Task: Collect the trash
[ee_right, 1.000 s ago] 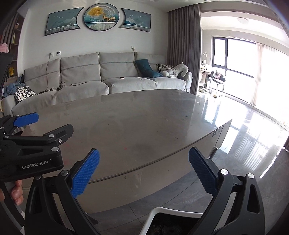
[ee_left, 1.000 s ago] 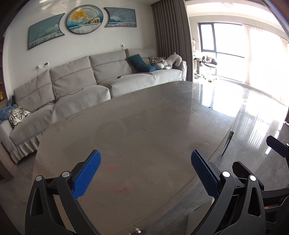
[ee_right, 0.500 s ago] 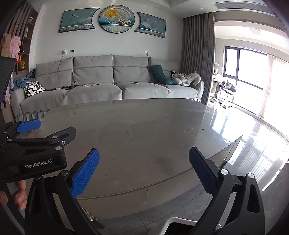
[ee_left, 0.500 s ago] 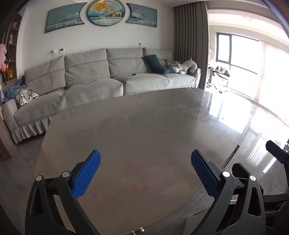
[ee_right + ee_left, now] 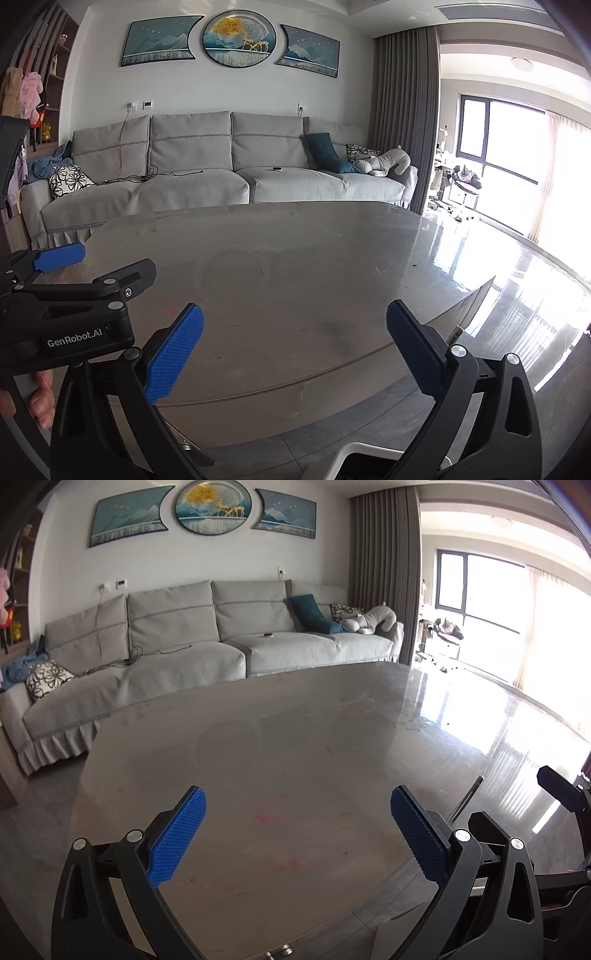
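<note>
Ahead of both tools sits a bare grey table (image 5: pixel 280 760), and no trash shows on it, so handling and grip point can't be judged yet. Left tool (image 5: pixel 298 834) gapes wide, empty; right tool (image 5: pixel 295 350) likewise spread, holding nothing. Just below the right tool peeks a white rim (image 5: pixel 354 452), possibly a bin. Beyond the table: a grey sofa (image 5: pixel 229 177), glossy floor (image 5: pixel 517 716), bright window.

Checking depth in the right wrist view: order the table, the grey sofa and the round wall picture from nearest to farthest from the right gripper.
1. Table, right ahead of the right gripper.
2. Grey sofa, behind the table.
3. Round wall picture, above the sofa.
</note>
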A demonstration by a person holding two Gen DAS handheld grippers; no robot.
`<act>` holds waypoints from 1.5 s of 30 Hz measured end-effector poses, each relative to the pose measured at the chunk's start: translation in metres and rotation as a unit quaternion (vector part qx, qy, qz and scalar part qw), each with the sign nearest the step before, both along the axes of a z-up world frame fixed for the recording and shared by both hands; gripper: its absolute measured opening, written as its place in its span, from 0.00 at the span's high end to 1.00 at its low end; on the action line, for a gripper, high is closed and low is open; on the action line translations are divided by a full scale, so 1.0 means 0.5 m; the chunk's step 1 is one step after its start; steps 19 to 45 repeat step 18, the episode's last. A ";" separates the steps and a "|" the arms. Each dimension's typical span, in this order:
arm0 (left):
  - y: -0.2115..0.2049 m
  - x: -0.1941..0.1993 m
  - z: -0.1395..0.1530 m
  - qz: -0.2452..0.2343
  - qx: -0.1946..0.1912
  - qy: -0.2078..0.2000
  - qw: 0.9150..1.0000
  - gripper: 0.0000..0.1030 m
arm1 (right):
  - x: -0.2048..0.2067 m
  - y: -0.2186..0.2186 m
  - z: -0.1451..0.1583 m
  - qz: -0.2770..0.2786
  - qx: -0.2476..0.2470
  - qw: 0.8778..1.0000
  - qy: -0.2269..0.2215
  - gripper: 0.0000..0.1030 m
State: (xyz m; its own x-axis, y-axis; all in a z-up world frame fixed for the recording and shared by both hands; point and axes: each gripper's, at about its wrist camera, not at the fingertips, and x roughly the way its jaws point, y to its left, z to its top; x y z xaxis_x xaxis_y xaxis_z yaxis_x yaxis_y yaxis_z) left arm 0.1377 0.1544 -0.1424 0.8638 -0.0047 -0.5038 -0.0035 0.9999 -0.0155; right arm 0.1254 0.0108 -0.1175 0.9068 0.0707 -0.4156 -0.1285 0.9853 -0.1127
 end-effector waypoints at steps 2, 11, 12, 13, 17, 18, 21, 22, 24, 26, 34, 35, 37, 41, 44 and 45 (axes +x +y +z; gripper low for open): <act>0.000 -0.001 0.001 0.000 0.002 -0.002 1.000 0.04 | 0.000 0.001 0.000 0.000 -0.001 1.000 -0.001 0.04; -0.006 -0.004 0.002 0.001 0.011 -0.008 1.000 0.04 | -0.008 -0.005 -0.003 -0.001 -0.002 1.000 -0.001 0.04; -0.009 -0.005 0.003 0.003 0.015 -0.012 1.000 0.04 | -0.008 -0.006 -0.003 -0.002 -0.001 1.000 0.000 0.04; -0.011 -0.007 0.004 0.005 0.020 -0.016 1.000 0.04 | -0.009 -0.006 -0.003 -0.002 -0.001 1.000 0.000 0.04; -0.017 -0.008 0.007 0.005 0.025 -0.020 0.999 0.04 | -0.009 -0.005 -0.003 -0.004 0.000 1.000 0.000 0.04; -0.016 -0.008 0.007 0.004 0.024 -0.020 1.000 0.04 | -0.008 -0.003 -0.003 -0.004 0.000 1.000 0.000 0.04; -0.016 -0.008 0.007 0.004 0.024 -0.020 1.000 0.04 | -0.008 -0.003 -0.003 -0.004 0.000 1.000 0.000 0.04; -0.016 -0.008 0.007 0.004 0.024 -0.020 1.000 0.04 | -0.008 -0.003 -0.003 -0.004 0.000 1.000 0.000 0.04; -0.016 -0.008 0.007 0.004 0.024 -0.020 1.000 0.04 | -0.008 -0.003 -0.003 -0.004 0.000 1.000 0.000 0.04; -0.016 -0.008 0.007 0.004 0.024 -0.020 1.000 0.04 | -0.008 -0.003 -0.003 -0.004 0.000 1.000 0.000 0.04; -0.016 -0.008 0.007 0.004 0.024 -0.020 1.000 0.04 | -0.008 -0.003 -0.003 -0.004 0.000 1.000 0.000 0.04; -0.016 -0.008 0.007 0.004 0.024 -0.020 1.000 0.04 | -0.008 -0.003 -0.003 -0.004 0.000 1.000 0.000 0.04; -0.016 -0.008 0.007 0.004 0.024 -0.020 1.000 0.04 | -0.008 -0.003 -0.003 -0.004 0.000 1.000 0.000 0.04; -0.016 -0.008 0.007 0.004 0.024 -0.020 1.000 0.04 | -0.008 -0.003 -0.003 -0.004 0.000 1.000 0.000 0.04; -0.016 -0.008 0.007 0.004 0.024 -0.020 1.000 0.04 | -0.008 -0.003 -0.003 -0.004 0.000 1.000 0.000 0.04; -0.016 -0.008 0.007 0.004 0.024 -0.020 1.000 0.04 | -0.008 -0.003 -0.003 -0.004 0.000 1.000 0.000 0.04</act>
